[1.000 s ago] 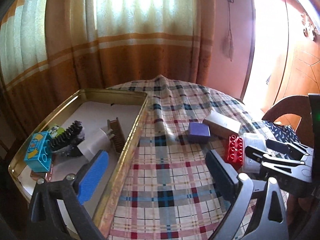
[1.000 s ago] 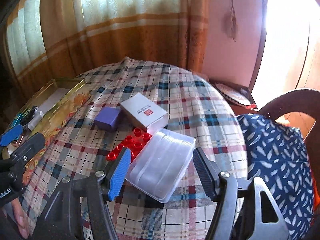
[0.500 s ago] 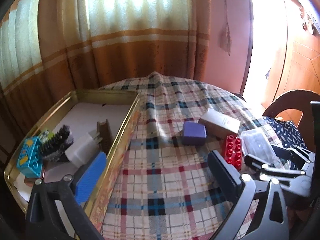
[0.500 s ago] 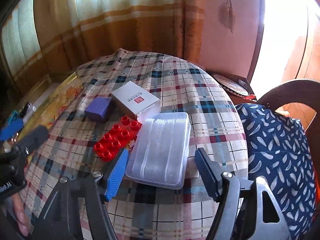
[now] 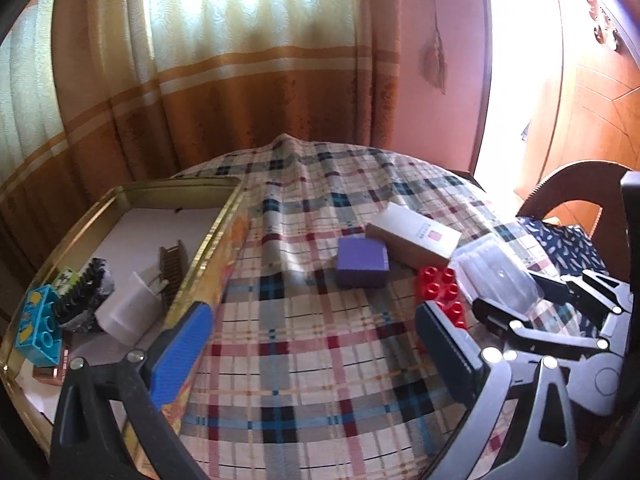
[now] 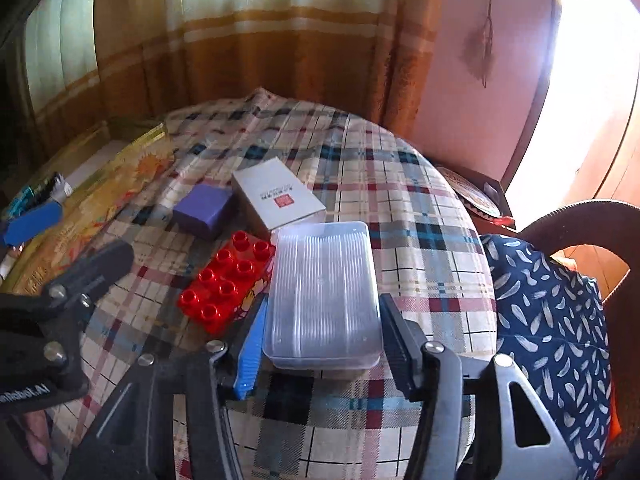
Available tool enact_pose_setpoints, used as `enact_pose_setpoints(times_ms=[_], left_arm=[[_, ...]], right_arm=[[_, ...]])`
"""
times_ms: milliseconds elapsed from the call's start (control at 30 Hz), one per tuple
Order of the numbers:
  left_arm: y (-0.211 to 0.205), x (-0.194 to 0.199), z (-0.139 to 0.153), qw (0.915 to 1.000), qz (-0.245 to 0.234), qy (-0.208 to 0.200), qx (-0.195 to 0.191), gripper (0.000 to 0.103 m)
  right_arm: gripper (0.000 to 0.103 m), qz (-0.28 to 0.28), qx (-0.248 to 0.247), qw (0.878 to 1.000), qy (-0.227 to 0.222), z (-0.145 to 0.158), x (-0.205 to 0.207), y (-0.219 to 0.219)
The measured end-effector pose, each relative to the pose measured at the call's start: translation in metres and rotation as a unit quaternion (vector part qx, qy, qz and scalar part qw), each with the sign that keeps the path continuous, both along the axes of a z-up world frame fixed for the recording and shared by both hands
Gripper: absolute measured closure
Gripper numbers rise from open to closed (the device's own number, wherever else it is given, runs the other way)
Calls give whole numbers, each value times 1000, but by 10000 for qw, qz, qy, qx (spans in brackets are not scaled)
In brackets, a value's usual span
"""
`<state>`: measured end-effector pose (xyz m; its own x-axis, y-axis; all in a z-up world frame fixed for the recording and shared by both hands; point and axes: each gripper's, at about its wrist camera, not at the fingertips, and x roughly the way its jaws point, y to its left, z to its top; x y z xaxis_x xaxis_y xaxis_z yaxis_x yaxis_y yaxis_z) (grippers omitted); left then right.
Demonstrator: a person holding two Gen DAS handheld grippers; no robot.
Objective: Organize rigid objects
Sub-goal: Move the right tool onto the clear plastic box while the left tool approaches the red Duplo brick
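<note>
Between the right gripper's [image 6: 322, 344] two fingers lies the clear plastic box [image 6: 323, 294], flat on the checked tablecloth [image 6: 400, 208] near the table's near right edge. The jaws are closing on its near end: the blue pad sits just beside the box's left side and the black pad just beside its right side, and whether either pad presses on it yet cannot be told. The far part of the box extends past the fingertips.

Just left of the box lies the red brick [image 6: 226, 280], touching or nearly touching its left side. Beyond these sit the white carton [image 6: 278, 198] and, to its left, the purple block [image 6: 204, 210].

At the table's left stands the gold tin [image 5: 208, 240]. The left gripper [image 5: 316, 344] hangs with jaws wide and nothing between them, its blue pad over the tin's right wall.
</note>
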<state>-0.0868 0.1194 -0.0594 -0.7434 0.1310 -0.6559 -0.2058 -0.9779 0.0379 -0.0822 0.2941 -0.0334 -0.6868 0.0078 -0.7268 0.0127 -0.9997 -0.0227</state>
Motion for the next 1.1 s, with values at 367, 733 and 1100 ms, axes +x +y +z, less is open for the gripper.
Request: enact_pose_setpoints(times_ms=[367,733,1100], left_arm=[[25,-11,-7,9983,-419,-351,192,3],[45,-23,-16,9939,-782,-740,256,6],[64,-40,-30,9883,-973,-1174,-73,32]], right_arm=[[48,-450,-447,9978,214,4,3,26],[48,-628,-686,9952,296,3,4,45],[48,-676,-780,9935,473,8,5,50]])
